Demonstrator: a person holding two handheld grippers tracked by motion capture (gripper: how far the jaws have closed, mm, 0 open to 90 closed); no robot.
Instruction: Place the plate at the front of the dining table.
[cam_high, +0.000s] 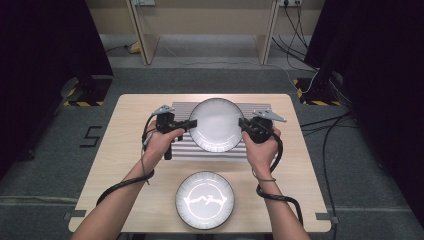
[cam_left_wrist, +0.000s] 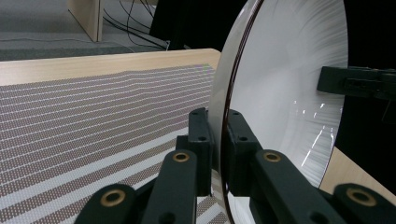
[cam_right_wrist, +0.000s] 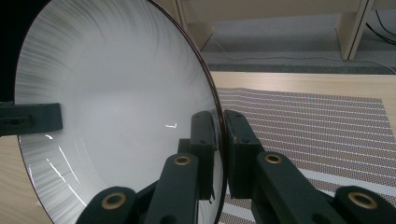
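A white bowl (cam_high: 216, 125) with a dark rim and grey streaks is held tilted above the striped mat (cam_high: 177, 150), its inside facing me. My left gripper (cam_high: 189, 123) is shut on the bowl's left rim, and my right gripper (cam_high: 243, 123) is shut on its right rim. In the left gripper view the rim (cam_left_wrist: 223, 140) stands pinched between the jaws of the left gripper (cam_left_wrist: 218, 135), with the other gripper's jaw (cam_left_wrist: 355, 83) across the bowl (cam_left_wrist: 289, 79). The right gripper view has the right gripper (cam_right_wrist: 219, 140) clamped on the rim of the bowl (cam_right_wrist: 116, 93).
A second white bowl (cam_high: 205, 199) with a dark rim rests on the wooden table (cam_high: 125, 150) near its front edge, between my forearms. Beyond the table are grey floor, wooden furniture legs (cam_high: 142, 35) and trailing cables (cam_high: 330, 125).
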